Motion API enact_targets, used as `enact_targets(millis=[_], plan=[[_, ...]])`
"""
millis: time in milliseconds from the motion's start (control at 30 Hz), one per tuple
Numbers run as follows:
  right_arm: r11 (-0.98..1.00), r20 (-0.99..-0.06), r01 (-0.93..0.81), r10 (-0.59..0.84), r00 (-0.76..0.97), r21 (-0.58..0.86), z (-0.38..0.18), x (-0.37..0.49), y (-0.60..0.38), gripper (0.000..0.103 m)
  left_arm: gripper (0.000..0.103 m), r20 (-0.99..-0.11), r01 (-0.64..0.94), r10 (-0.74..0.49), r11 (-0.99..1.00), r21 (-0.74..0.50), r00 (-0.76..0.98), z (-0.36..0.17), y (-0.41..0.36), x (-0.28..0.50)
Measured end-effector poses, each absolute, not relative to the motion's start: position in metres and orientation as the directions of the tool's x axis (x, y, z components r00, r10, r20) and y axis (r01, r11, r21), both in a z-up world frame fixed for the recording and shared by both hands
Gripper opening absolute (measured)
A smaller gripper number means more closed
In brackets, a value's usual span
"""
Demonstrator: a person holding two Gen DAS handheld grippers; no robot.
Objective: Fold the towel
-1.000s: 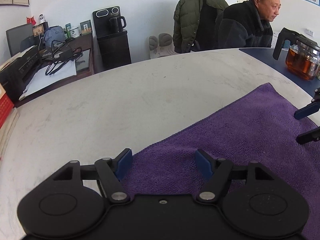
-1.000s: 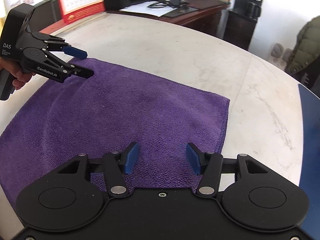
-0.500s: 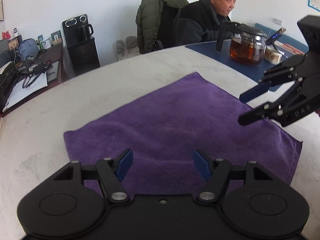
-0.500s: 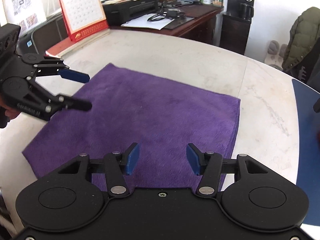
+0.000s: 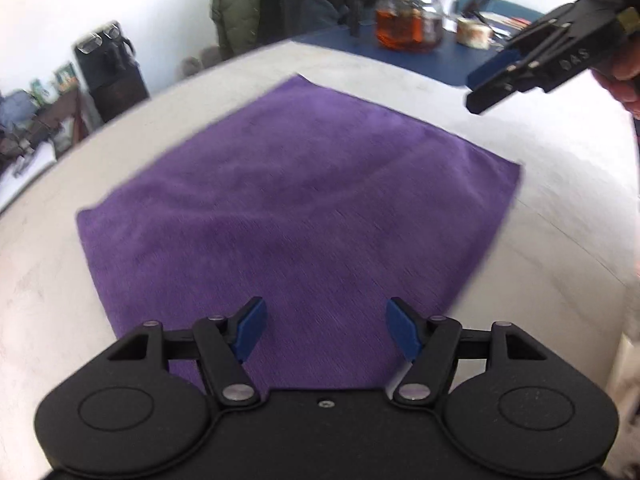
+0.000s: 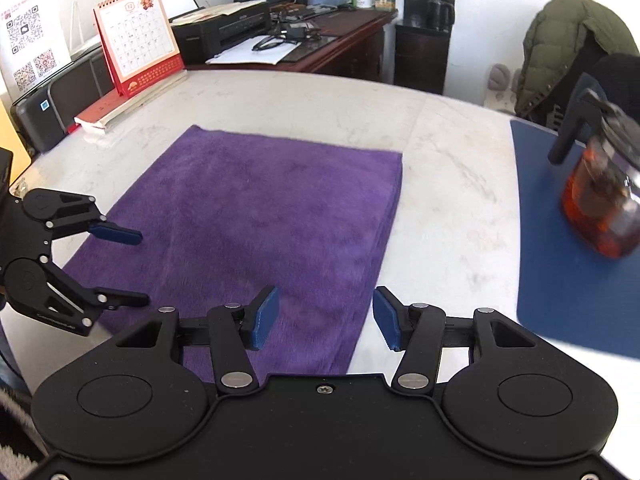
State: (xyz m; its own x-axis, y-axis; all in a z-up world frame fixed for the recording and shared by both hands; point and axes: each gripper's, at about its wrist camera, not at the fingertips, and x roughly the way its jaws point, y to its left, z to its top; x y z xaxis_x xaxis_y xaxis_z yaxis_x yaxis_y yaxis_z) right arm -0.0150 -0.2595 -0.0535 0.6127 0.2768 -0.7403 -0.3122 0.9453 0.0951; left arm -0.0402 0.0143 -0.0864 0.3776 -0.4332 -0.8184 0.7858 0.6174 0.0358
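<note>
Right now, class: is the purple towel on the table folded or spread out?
Spread out. The purple towel lies flat on the white table, with no part doubled over. Neither gripper holds it.

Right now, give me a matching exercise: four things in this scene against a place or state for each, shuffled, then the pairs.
Things:
1. towel
2. teapot
3. calendar
4. left gripper

Places or states:
A. on the blue mat
B. open, holding nothing
C. spread flat on the pale table
D. standing at the table's far edge

Pairs: 1-C, 2-A, 3-D, 4-B
</note>
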Motion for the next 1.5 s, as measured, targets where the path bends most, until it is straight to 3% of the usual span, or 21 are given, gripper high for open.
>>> enact_targets(millis=[133,300,400,467,667,967,1133,1300,1433,1500], plan=[[0.943,-0.741,-0.304,0.299,0.601,0.134,-0.059,-0.024,-0.257,0.052,0.065,-0.867,0.886,-0.446,0.463,-0.011,0.223,-0.077,0.02,-0.06],[0.915,-0.711,-0.368,0.37,0.598,0.166,-0.059,-0.017,-0.242,0.052,0.065,-0.807,0.772,-0.455,0.636,0.002,0.377,-0.065,0.032,-0.031],[0.884,-0.698,-0.444,0.412,0.586,0.149,-0.063,-0.006,-0.219,0.051,0.065,-0.807,0.637,-0.338,0.768,0.062,0.485,-0.077,0.039,-0.005],[0.852,-0.684,-0.506,0.451,0.573,0.138,-0.069,0.007,-0.197,0.042,0.065,-0.82,0.62,-0.289,0.779,0.099,0.495,-0.083,0.039,0.001],[0.8,-0.71,-0.586,0.485,0.51,0.126,-0.093,0.018,-0.169,0.036,0.071,-0.836,0.575,-0.239,0.811,0.107,0.493,-0.099,0.043,0.007],[0.872,-0.783,-0.478,0.367,0.503,0.101,-0.092,-0.039,-0.245,0.034,0.075,-0.834,0.537,-0.253,0.841,0.061,0.491,-0.096,0.058,0.0],[0.924,-0.773,-0.365,0.311,0.553,0.111,-0.076,-0.039,-0.278,0.034,0.072,-0.834,0.576,-0.211,0.804,0.149,0.509,-0.082,0.042,0.001],[0.921,-0.737,-0.372,0.333,0.588,0.119,-0.064,-0.03,-0.289,0.034,0.072,-0.796,0.664,-0.342,0.741,0.099,0.5,-0.052,0.007,0.009],[0.882,-0.741,-0.466,0.356,0.57,0.066,-0.065,-0.045,-0.288,0.034,0.069,-0.771,0.846,-0.52,0.532,0.045,0.367,-0.047,-0.049,0.006],[0.861,-0.76,-0.508,0.348,0.549,0.027,-0.069,-0.053,-0.284,0.026,0.063,-0.771,0.91,-0.573,0.415,0.018,0.277,-0.054,-0.077,0.003]])
